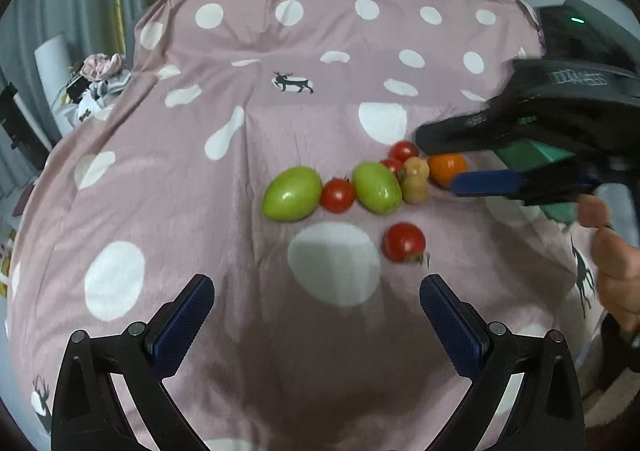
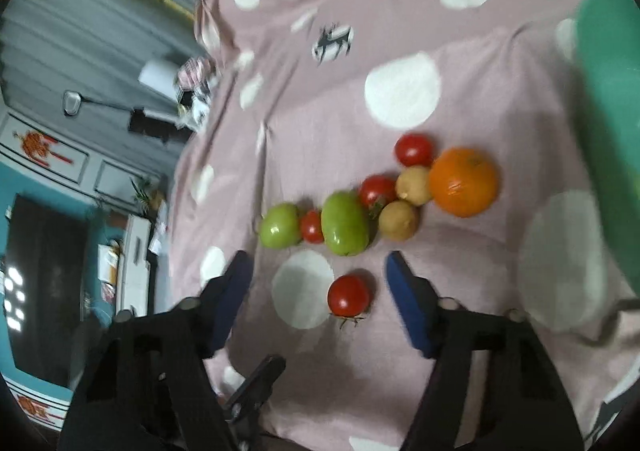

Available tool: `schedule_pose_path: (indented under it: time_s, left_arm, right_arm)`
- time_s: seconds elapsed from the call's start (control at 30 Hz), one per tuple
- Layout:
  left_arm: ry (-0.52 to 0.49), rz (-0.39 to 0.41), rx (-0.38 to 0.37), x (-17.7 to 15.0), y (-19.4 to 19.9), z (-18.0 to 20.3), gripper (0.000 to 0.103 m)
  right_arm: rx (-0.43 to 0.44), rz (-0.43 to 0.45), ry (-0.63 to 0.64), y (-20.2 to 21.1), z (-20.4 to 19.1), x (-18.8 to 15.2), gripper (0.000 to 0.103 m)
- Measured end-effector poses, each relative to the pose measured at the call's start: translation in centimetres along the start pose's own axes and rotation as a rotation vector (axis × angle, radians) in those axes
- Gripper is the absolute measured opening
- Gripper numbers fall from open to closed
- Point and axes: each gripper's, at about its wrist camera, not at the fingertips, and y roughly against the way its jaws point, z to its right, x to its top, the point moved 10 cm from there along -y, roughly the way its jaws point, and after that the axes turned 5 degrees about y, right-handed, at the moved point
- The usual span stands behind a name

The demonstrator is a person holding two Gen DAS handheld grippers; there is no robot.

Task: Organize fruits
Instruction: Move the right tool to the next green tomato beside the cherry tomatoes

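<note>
Fruit lies in a row on the spotted bedspread: green mango, small tomato, second mango, two tan fruits, orange. A lone tomato sits nearer, between the spread fingers of the right claw. Left claw is released and empty too. Closing off-centre on soft bedding could roll the tomato away.
</note>
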Motion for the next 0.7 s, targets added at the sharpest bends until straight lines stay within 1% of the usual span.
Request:
schedule_pose_path:
  time_s: [0.1,0.17,0.23,0.27,0.33,0.37,0.4,0.43,0.47,0.53,0.6,0.7]
  left_arm:
    - [0.001,-0.005,-0.005,-0.4,0.4,-0.2,0.102]
    - [0.052,-0.001,-0.041,-0.5,0.6,-0.5,0.102]
    - [0.102,-0.011,-0.061,-0.6,0.4,-0.8,0.102]
    - [0.123,-0.029,-0.073,-0.9,0.2,-0.9,0.102]
    - [0.139,-0.06,-0.08,-1.4,-0.3,-1.1,0.102]
    - [0.132,-0.067,-0.062,-1.6,-0.4,-1.3,0.102]
    - [0.125,-0.064,-0.048,-1.6,-0.4,-1.4,0.102]
    - [0.115,-0.055,-0.033,-1.6,-0.4,-1.5,0.102]
    - [0.103,-0.047,-0.021,-1.7,-0.3,-1.6,0.102]
    - [0.085,-0.042,-0.015,-1.8,-0.2,-1.6,0.102]
    - [0.094,-0.043,-0.019,-1.9,-0.1,-1.9,0.102]
    - [0.137,-0.047,-0.023,-1.8,-0.2,-2.7,0.102]
  right_arm:
    - [-0.07,-0.009,-0.018,-1.7,0.7,0.1,0.054]
    - [-0.101,-0.017,-0.037,-2.5,1.4,0.5,0.052]
    - [-0.084,-0.028,-0.066,-3.2,1.6,1.0,0.048]
    - [-0.078,-0.033,-0.074,-3.5,1.6,1.2,0.047]
    - [-0.09,-0.026,-0.062,-3.8,1.4,1.6,0.044]
    - [-0.108,-0.02,-0.052,-4.1,1.3,1.8,0.041]
    - [-0.138,-0.017,-0.047,-4.6,1.3,2.0,0.033]
    - [-0.141,-0.016,-0.062,-5.2,1.4,2.0,0.035]
    - [-0.125,-0.014,-0.081,-5.4,1.5,1.9,0.035]
    - [-0.103,-0.007,-0.094,-5.6,1.6,1.9,0.034]
    - [-0.091,0.011,-0.12,-5.4,1.9,1.9,0.034]
    - [-0.084,0.018,-0.143,-4.8,2.3,1.7,0.034]
